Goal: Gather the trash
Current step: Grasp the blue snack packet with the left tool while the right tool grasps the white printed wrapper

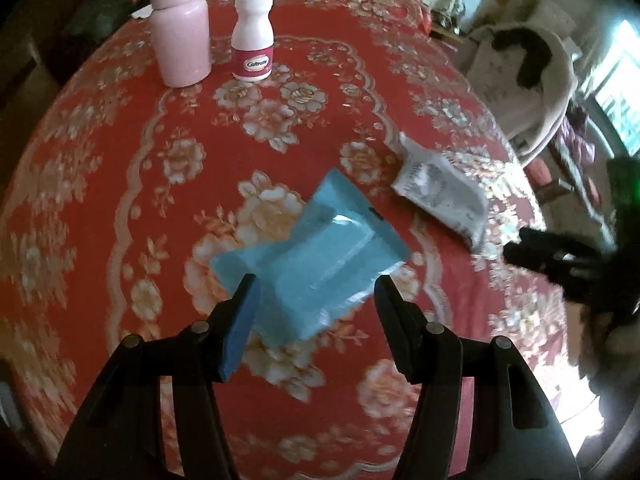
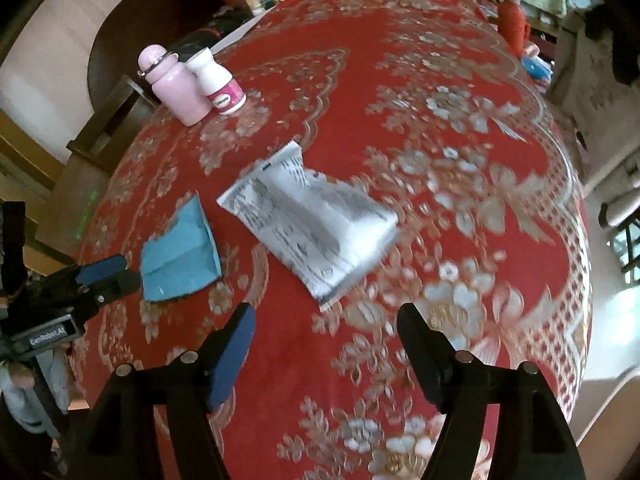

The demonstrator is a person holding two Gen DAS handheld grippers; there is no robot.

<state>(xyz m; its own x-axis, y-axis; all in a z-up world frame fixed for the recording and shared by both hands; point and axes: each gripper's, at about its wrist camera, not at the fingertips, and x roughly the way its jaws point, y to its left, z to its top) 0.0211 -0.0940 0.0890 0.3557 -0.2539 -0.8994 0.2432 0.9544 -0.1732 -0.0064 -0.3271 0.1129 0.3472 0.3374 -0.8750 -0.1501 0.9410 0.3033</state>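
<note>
Two empty wrappers lie flat on a table (image 1: 120, 168) under a red flowered cloth: a blue packet (image 1: 316, 256) and, near it, a white printed packet (image 2: 308, 220). The left tongs (image 1: 316, 292) hang over the blue packet's near edge, jaws parted to a middling width with nothing pressed between them; the right tongs (image 2: 324, 316) stand wider, just short of the white packet's near corner, also empty. The step in hand appears to be the approach to the first pick-ups. Each packet lies thin against the cloth, so the next move likely calls for lowering one finger under or against a raised edge before closing. A pink bottle (image 1: 182, 36) and a white supplement bottle (image 1: 253, 38) stand upright, well apart from the wrappers, and look like keepers. The left view alone shows a white chair (image 1: 536, 92) beyond the table's edge; the right view alone shows the white packet's printed face whole and the person's hand (image 2: 20, 376) below the left tongs.
</note>
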